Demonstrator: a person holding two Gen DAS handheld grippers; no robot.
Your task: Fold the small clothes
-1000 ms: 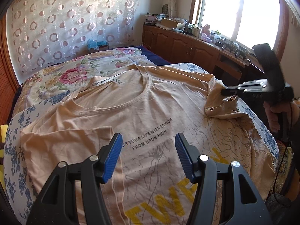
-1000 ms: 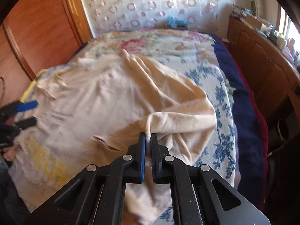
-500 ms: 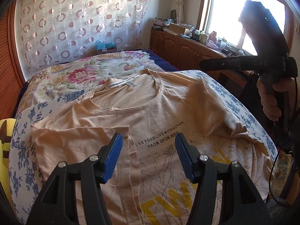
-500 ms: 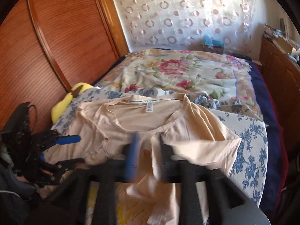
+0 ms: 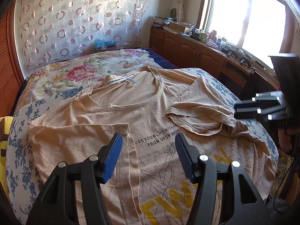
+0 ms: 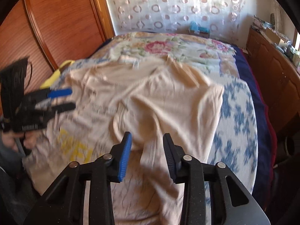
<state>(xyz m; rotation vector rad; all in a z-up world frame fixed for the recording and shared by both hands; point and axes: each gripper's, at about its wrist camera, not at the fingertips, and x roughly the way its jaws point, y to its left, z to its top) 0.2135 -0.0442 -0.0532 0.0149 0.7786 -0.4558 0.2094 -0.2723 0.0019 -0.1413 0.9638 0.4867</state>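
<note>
Right now we are looking at a beige T-shirt lying front-up across the bed, its collar pointing toward the floral quilt at the far end and its hem hanging off the near edge. We are reading black print on the chest and yellow letters lower down. Both sleeves are lying folded inward over the body: the left sleeve is lying flat on the chest, and the right sleeve is resting crumpled over the end of the printed lines.

We are holding the left gripper above the lower chest of the shirt, its blue-padded fingers standing wide apart with nothing between them. We are holding the right gripper over the shirt's right side, just above the cloth, and its jaws are also spread apart and gripping nothing. That view is blurring, so we cannot tell whether its tips are touching the fabric. From the left wrist view the right gripper is showing at the bed's right edge, beside the folded sleeve.

Beyond the bed we are seeing a curtain with ring patterns, a wooden cabinet under the bright window, and a yellow cushion at the left edge. A wooden wardrobe is standing on the left in the right wrist view.
</note>
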